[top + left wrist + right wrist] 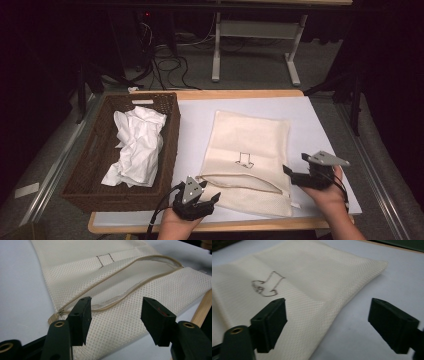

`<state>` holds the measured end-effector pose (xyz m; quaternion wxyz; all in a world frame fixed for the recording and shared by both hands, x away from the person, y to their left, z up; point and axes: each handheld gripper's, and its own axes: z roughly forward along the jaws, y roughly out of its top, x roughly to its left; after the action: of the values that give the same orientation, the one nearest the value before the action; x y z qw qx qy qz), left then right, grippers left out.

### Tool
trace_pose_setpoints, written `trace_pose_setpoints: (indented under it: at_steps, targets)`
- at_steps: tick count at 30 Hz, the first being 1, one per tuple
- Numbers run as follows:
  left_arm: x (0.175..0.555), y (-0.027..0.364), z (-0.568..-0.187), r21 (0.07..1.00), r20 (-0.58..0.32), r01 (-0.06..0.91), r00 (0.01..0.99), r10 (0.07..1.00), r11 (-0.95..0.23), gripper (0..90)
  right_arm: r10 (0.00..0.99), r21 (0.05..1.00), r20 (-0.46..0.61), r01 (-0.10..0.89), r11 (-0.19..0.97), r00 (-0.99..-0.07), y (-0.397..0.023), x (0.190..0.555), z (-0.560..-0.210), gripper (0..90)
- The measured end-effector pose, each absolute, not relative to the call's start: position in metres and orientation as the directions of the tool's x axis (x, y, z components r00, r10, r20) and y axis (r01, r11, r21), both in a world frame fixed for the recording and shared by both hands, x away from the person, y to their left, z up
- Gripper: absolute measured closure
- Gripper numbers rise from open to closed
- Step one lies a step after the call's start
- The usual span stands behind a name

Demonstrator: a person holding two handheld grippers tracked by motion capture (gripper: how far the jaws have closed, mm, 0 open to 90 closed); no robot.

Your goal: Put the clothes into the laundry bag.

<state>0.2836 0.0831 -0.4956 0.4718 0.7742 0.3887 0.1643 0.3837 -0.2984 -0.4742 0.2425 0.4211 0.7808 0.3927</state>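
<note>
From above, at about 6 o'clock on the white table [200,112], your left gripper [207,197] sits at the near left corner of the cream mesh bag [250,150], jaws apart and holding nothing, while your right gripper [292,172] hovers at 3 o'clock of the bag, just off its right edge, jaws apart and empty too. The bag lies flat near the table's middle, its zipper [245,181] running across the near end and gaping open. At 9 o'clock of the bag stands a brown wicker basket [172,145] with crumpled white cloth [135,147] inside. Along your left gripper's own view, the jaws stand spread over the mesh beside the zipper's pull end [53,317], pads clear of the fabric. Along your right gripper's view, the jaws stand wide, the bag's edge [332,315] passing between them untouched, a small outline drawing [265,285] at 11 o'clock.
</note>
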Motion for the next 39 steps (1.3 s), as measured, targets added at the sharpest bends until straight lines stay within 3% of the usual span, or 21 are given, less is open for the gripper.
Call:
trace_pose_setpoints:
  at_steps: [5,10,12,13,14,16,18,27,34,39]
  targets:
    - [0.284,0.084,-0.495,0.873,-0.123,0.436,0.628,0.768,-0.217,42.9,0.893,0.752,-0.062,0.567,0.336,-0.446,-0.288,0.442,-0.493,22.9]
    - [0.283,0.081,-0.495,0.872,-0.126,0.433,0.649,0.750,-0.228,42.7,0.916,0.731,-0.026,0.617,0.291,-0.401,-0.283,0.485,-0.499,35.4]
    - [0.283,0.081,-0.495,0.873,-0.130,0.433,0.651,0.748,-0.225,42.7,0.925,0.727,-0.018,0.630,0.273,-0.379,-0.285,0.497,-0.500,45.6]
    - [0.283,0.081,-0.495,0.873,-0.130,0.433,0.651,0.748,-0.225,42.7,0.925,0.727,-0.018,0.630,0.273,-0.379,-0.285,0.497,-0.500,45.6]
    - [0.284,0.082,-0.494,0.875,-0.132,0.430,0.654,0.745,-0.223,42.7,0.932,0.711,-0.009,0.653,0.261,-0.362,-0.286,0.506,-0.503,59.5]
    - [0.283,0.083,-0.493,0.876,-0.126,0.426,0.654,0.746,-0.226,42.6,0.932,0.707,-0.010,0.657,0.262,-0.361,-0.288,0.508,-0.506,78.0]
    - [0.282,0.085,-0.492,0.878,-0.117,0.419,0.655,0.747,-0.230,42.7,0.937,0.710,-0.009,0.658,0.252,-0.349,-0.290,0.505,-0.507,86.0]
    - [0.283,0.082,-0.493,0.878,-0.092,0.407,0.660,0.745,-0.252,42.2,0.969,0.726,-0.066,0.654,0.211,-0.238,-0.335,0.479,-0.501,86.3]
    - [0.286,0.080,-0.494,0.877,-0.081,0.404,0.658,0.749,-0.260,40.7,0.972,0.730,-0.068,0.653,0.202,-0.225,-0.368,0.443,-0.500,85.5]
    - [0.287,0.079,-0.497,0.873,-0.079,0.415,0.637,0.766,-0.256,36.4,0.971,0.765,0.011,0.628,0.144,-0.237,-0.378,0.429,-0.496,62.2]
